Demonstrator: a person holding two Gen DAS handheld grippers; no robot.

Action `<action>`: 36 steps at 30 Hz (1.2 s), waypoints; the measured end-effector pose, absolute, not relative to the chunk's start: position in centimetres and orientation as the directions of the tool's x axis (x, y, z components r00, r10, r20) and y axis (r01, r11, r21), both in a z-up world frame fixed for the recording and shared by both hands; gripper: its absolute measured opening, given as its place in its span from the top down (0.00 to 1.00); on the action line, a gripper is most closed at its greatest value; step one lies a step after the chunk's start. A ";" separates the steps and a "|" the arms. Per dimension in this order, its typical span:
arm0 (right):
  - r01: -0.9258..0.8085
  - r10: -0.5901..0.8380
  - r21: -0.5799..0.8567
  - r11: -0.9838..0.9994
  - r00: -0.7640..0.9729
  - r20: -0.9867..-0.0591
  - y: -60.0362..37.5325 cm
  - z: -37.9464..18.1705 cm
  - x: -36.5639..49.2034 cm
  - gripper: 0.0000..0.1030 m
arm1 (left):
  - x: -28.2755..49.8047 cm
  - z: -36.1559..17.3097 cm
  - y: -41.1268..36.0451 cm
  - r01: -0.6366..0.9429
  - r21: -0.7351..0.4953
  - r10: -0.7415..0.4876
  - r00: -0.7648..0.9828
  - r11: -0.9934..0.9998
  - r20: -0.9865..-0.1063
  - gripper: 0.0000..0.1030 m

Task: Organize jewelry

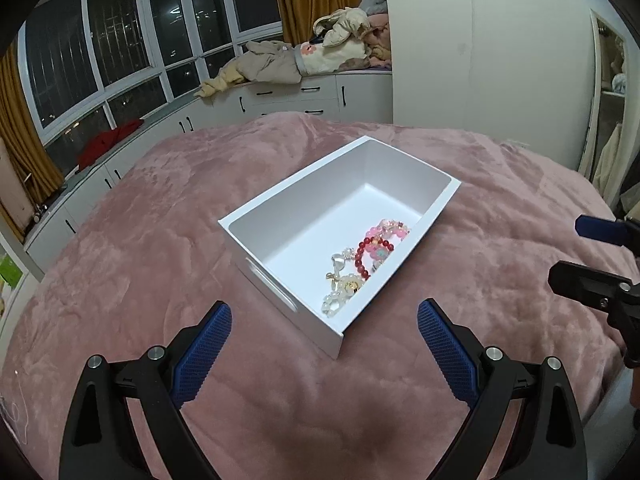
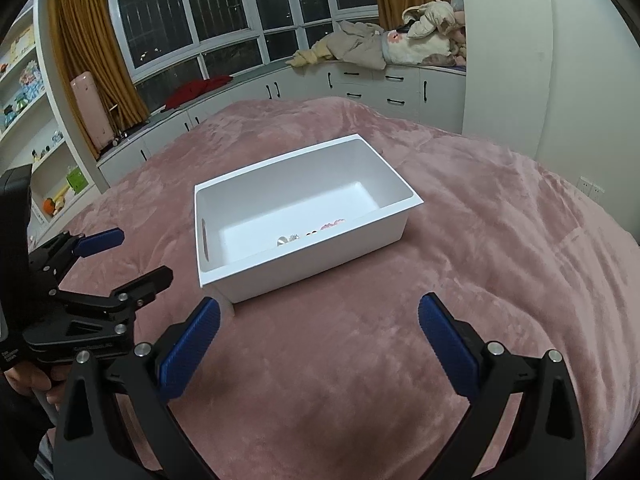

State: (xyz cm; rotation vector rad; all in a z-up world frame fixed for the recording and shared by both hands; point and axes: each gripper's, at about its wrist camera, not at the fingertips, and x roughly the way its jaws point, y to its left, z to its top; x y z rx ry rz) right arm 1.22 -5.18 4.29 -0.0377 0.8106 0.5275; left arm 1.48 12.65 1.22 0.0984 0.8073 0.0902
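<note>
Here the left gripper (image 1: 325,320) has its blue-padded fingers (image 1: 208,344) spread wide with nothing between them, held low over the pink blanket (image 1: 160,208) and aimed at the near corner of the white box (image 1: 280,208). The right gripper (image 2: 319,320) is spread just as wide and also holds nothing; it hovers above the blanket, pointing at the long side of the box. In the right wrist view the left gripper shows at the left edge, level and apart from the box, with the person's hand (image 2: 28,380) wrapped round its handle. In the left wrist view the tips of the right gripper reach in from the right edge, well apart from the box.

The box sits on the blanket, with a slot handle in its short end. Inside, gathered against one long wall near that end, lie the beaded bracelets (image 1: 362,266): red, pink and clear or pearl-white beads, touching one another in a heap. From the right wrist only a few beads (image 2: 288,239) peek over the near wall.

Beyond the bed run white cabinets (image 1: 280,96) below dark windows (image 1: 120,40), with clothes (image 1: 272,64) piled on top.
</note>
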 end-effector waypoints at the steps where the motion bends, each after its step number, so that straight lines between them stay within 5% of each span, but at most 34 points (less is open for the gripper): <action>1: -0.463 0.433 0.162 0.871 0.570 -0.698 -5.1 4.3 1.0 0.05 | 1.3 1.2 12.6 -0.043 0.117 0.114 0.689 0.992 -0.716 0.08; 36: -0.420 0.423 0.190 0.887 0.580 -0.696 -6.5 3.7 -0.7 0.05 | 0.2 2.1 11.8 -0.033 0.116 0.106 0.704 0.993 -0.703 0.08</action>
